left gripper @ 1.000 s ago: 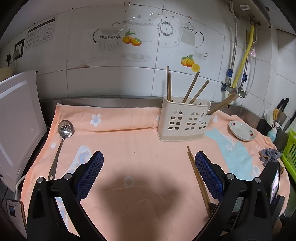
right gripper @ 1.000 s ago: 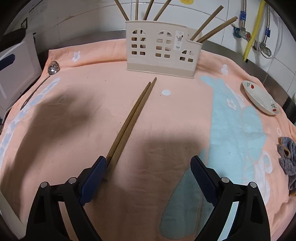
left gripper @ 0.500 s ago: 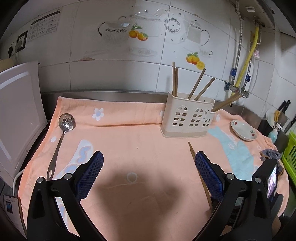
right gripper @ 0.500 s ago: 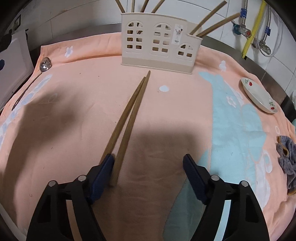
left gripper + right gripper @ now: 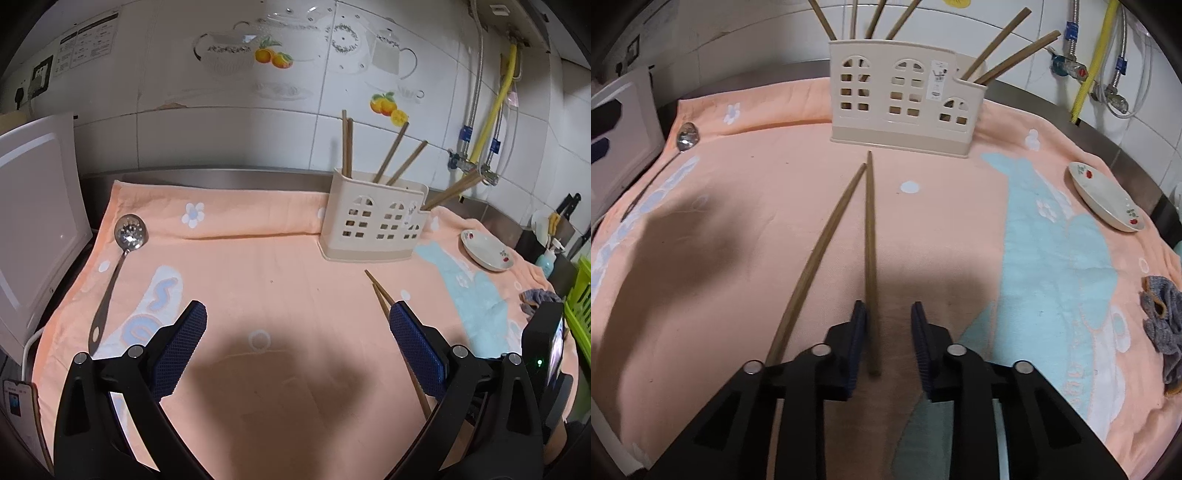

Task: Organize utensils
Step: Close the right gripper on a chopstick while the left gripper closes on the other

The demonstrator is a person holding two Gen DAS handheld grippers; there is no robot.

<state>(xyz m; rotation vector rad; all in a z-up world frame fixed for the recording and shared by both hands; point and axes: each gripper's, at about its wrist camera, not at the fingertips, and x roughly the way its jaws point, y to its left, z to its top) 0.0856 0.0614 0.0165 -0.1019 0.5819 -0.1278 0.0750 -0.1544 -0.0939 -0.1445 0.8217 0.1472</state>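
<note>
Chopstick [image 5: 870, 258] lies lengthwise between the right gripper's [image 5: 888, 345] jaws, which have just been closing, a gap left. Left gripper [image 5: 295, 354] hangs wide open, empty, farther off.

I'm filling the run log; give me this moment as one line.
right gripper: closing round one wooden chopstick, not yet pinched | other chopstick: outside, on peach towel | left gripper: open, empty

Peach towel [image 5: 738, 229], small plate [image 5: 1104, 201], grey rag [image 5: 1161, 314], white board [image 5: 33, 206]
</note>
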